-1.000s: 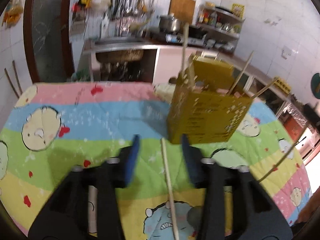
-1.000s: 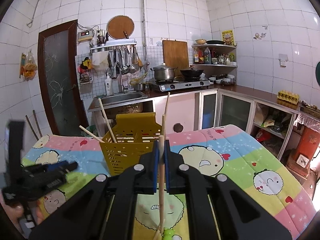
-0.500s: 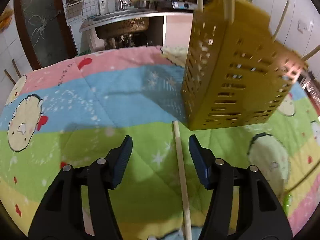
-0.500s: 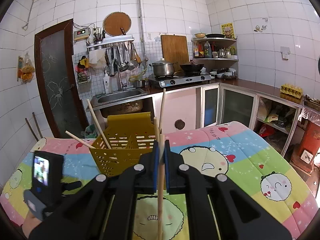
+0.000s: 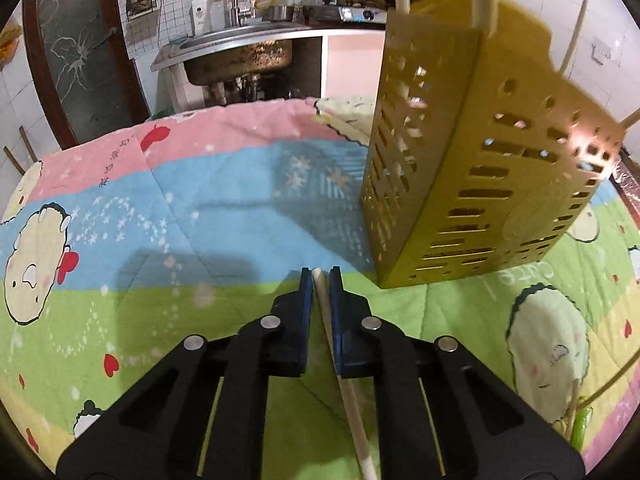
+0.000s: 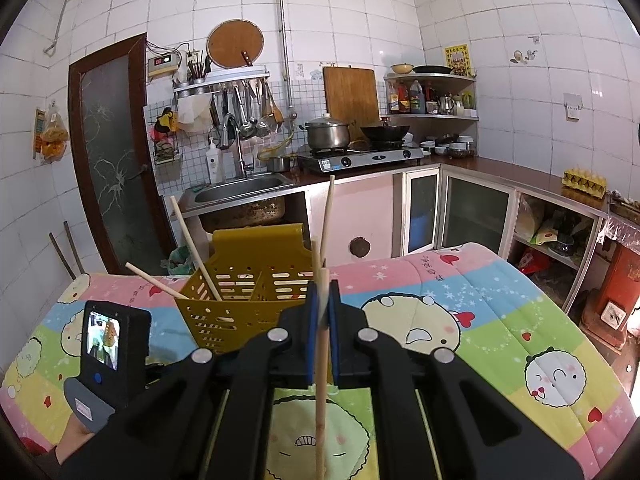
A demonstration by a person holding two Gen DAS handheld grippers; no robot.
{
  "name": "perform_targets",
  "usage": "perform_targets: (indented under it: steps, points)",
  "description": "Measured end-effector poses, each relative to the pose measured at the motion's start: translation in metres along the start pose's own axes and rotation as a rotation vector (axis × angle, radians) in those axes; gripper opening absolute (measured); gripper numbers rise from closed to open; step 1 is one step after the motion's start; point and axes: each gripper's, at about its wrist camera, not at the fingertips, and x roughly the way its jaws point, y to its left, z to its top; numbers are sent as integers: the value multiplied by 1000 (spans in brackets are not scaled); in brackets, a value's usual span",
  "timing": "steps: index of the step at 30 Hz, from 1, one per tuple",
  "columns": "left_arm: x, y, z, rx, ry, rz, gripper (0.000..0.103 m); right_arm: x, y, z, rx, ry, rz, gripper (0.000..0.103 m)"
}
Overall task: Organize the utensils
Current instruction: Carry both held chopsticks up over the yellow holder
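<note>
A yellow perforated utensil basket stands on the cartoon-print tablecloth and holds several wooden chopsticks; it also shows in the right wrist view. My left gripper is shut on a wooden chopstick that lies on the cloth just left of the basket's near corner. My right gripper is shut on another wooden chopstick, held upright above the table in front of the basket. The left gripper's camera unit shows at the lower left of the right wrist view.
A thin chopstick and a green item lie on the cloth at the right edge. Behind the table are a sink, a stove with pots and a counter with cabinets. A brown door stands at the left.
My left gripper has moved down and forward and closed on the chopstick lying on the cloth. My right gripper has kept its chopstick and stayed nearly still.
</note>
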Motion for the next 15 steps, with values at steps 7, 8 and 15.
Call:
perform_targets:
  steps: [7,8,15]
  points:
    - [-72,3,6,-13,-190,-62,5,-9,1,2,-2,-17,-4,5]
    - [-93,2,7,-11,-247,-70,5,-11,1,2,-4,-20,-5,5]
    - [-173,-2,10,9,-449,-96,4,-22,5,5,-21,-44,-8,5]
